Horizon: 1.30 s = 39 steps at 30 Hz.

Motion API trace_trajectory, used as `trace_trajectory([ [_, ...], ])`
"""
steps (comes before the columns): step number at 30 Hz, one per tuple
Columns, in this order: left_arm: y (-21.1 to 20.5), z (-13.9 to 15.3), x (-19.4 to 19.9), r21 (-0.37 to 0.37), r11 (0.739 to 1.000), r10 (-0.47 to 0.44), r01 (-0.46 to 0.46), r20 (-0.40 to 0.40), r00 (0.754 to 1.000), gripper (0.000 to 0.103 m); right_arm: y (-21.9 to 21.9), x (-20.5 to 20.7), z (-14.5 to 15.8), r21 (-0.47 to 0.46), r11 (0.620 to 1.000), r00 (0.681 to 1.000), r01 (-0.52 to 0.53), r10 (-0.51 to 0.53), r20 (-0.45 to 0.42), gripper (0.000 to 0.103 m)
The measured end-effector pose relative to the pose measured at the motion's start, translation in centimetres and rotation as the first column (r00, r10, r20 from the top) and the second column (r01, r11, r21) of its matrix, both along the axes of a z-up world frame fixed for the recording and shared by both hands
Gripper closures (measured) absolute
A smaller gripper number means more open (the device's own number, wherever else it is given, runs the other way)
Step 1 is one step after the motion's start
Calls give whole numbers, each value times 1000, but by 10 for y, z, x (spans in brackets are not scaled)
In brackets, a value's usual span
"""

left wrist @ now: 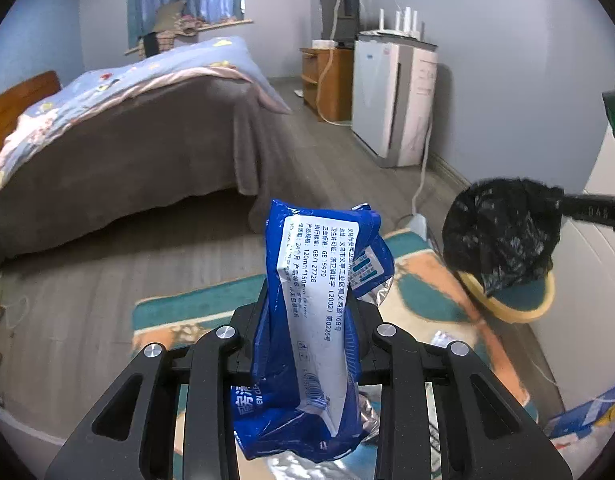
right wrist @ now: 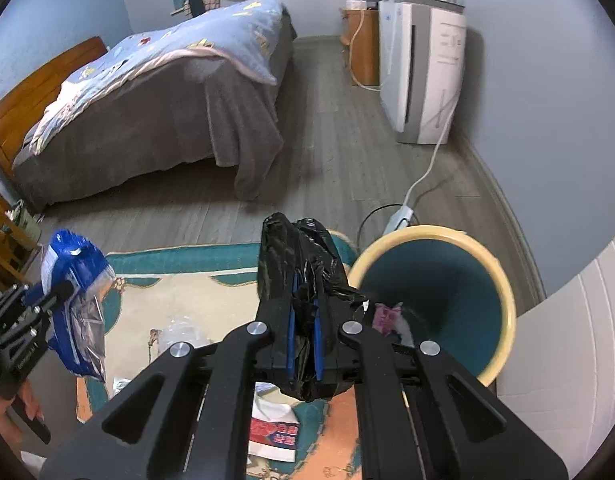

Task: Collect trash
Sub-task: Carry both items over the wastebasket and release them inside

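The left gripper (left wrist: 313, 312) is clamped, partly closed, on a crumpled blue wet-wipe packet (left wrist: 315, 320) that stands upright between its jaws, above a patterned rug (left wrist: 179, 308). The right gripper (right wrist: 305, 320) is squeezed almost fully together on a bunched black plastic bag (right wrist: 303, 276). At two o'clock from that bag, just beside it, a teal bin with a cream rim (right wrist: 435, 276) sits on the floor, holding pink scraps. Behind, at eleven o'clock, stands a bed (right wrist: 155, 100).

Crinkled blue-and-white foil wrapper (left wrist: 311, 320), silver inside. Glossy black plastic bag (right wrist: 303, 276). Teal bin, cream rim (right wrist: 503, 280). Rug (right wrist: 195, 276) teal, cream, orange.
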State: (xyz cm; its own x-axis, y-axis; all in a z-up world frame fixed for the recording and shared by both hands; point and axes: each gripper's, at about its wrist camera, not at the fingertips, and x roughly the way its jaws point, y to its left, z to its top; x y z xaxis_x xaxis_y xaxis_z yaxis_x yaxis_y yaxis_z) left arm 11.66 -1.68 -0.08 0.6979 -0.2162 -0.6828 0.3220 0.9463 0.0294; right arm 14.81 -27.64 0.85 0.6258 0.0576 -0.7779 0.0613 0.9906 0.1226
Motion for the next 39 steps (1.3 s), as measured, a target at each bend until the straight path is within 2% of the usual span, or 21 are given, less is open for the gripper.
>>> trace_trajectory([
  [7,-28,-9,-3,26,998,-60,61,-22,998,71,-35,-7,-7,-44,998,999,45,-45,-4,97],
  [14,-47,-21,6,37,996,-75,77,-44,996,71,-79,-9,-26,9,993,992,119,-119,-46,97],
  [22,-70,-23,4,-38,992,-122,120,-71,990,71,-107,-14,-36,17,981,979,192,-190,-70,97],
  [26,-85,-26,-3,-33,987,-157,155,-71,985,71,-121,-15,-39,37,971,970,235,-232,-76,97],
  [32,-108,-23,-7,-54,981,-191,188,-58,980,71,-139,-16,-50,-2,952,948,306,-305,-95,97],
  [39,-152,-43,10,-97,974,-216,204,-131,968,70,-160,-18,-73,14,934,924,358,-352,-147,97],
])
